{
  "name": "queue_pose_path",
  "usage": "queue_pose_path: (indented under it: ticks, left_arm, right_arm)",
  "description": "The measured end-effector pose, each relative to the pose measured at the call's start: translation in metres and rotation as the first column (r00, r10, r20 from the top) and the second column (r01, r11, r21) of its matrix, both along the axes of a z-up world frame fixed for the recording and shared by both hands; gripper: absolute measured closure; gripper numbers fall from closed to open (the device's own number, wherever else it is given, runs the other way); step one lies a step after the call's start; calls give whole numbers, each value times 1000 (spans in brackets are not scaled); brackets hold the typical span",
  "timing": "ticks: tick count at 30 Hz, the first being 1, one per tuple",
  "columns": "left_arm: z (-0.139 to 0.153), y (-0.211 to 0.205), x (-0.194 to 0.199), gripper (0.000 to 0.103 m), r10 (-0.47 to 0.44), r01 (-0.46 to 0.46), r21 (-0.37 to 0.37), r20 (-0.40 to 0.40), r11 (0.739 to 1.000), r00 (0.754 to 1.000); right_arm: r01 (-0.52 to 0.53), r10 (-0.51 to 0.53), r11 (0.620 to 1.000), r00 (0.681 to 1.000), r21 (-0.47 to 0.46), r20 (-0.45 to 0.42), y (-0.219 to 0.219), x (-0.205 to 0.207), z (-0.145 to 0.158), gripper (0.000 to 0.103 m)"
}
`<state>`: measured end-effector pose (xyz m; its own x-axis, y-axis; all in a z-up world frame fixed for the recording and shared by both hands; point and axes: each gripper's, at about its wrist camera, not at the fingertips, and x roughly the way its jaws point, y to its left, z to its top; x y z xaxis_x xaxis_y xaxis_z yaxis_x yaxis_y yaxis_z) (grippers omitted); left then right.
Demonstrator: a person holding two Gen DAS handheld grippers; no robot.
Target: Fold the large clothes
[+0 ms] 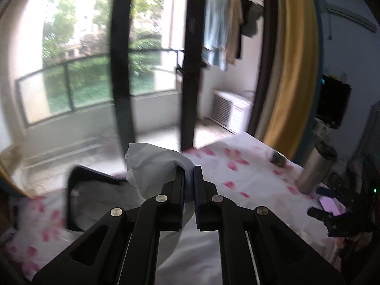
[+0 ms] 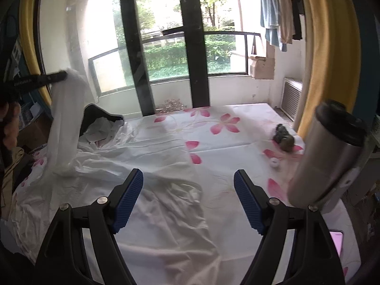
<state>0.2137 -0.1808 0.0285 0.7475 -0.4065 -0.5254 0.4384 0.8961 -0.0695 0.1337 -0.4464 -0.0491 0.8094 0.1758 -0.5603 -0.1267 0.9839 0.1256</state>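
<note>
L gripper (image 1: 189,185) is clamped on a bunch of the white garment (image 1: 152,163) — thin cloth puffs out above and to the left of the black jaws at frame centre, w/ more hanging down between the fingers toward the bottom edge. In the right wrist view the same gripper (image 2: 63,76) shows at upper left, holding the cloth up so a long strip drapes nearly vertical from the tip down to the surface.

R gripper (image 2: 188,190) stands wide apart, nothing between its blue ribbed pads (image 2: 129,198), hovering over the garment's main body (image 2: 152,204). That part lies flat and crumpled across lower centre and left of the frame, its long axis running from bottom centre up toward the raised strip at left.

Surface — a white sheet w/ pink flower print (image 2: 213,128), creased down the middle. On it: a black open bag (image 2: 95,116) at left, a dark lumpy item (image 2: 283,137) at right, a steel tumbler (image 2: 330,152) w/ black lid at far right, a phone (image 2: 336,242) at lower right edge.

Beyond: dark-framed glass doors (image 2: 194,47), balcony railing, greenery, yellow curtain (image 2: 315,59), laundry hanging (image 2: 277,11) upper right.
</note>
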Motion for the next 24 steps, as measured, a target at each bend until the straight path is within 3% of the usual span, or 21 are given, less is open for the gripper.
queue_pose_path:
  ticks: [4, 8, 9, 11, 12, 14, 19, 24]
  left_arm:
    - [-46, -37, 0, 95, -69, 71, 15, -106, 997, 992]
    - [-92, -59, -4, 95, -133, 144, 30, -232, 989, 964]
    - [-102, -62, -5, 92, -139, 152, 30, -263, 988, 955]
    - [-122, -66, -6, 72, -158, 168, 4, -327, 986, 932]
    - [-129, -66, -8, 55, -162, 171, -7, -351, 985, 922]
    - [-137, -59, -13, 51, -169, 170, -29, -381, 985, 909]
    - [-128, 0, -26, 50, -136, 135, -26, -356, 990, 925]
    - [-118, 107, -30, 50, 29, -19, 34, -326, 999, 945]
  right_arm:
    - [39, -39, 999, 999, 4, -14, -11, -6, -4, 24]
    - [75, -75, 997, 997, 4, -20, -16, -14, -8, 24]
    - [81, -81, 997, 996, 3, -22, -17, -16, -8, 24]
    - [90, -90, 996, 995, -2, -33, -17, -16, -10, 24]
    - [91, -91, 996, 995, -4, -40, -16, -15, -11, 24]
    - [94, -94, 996, 994, -6, -58, -15, -13, -12, 24]
    - [51, -53, 998, 995, -20, -79, 5, 3, -12, 24]
    - [-31, 26, 999, 993, -43, -116, 42, 36, -20, 24]
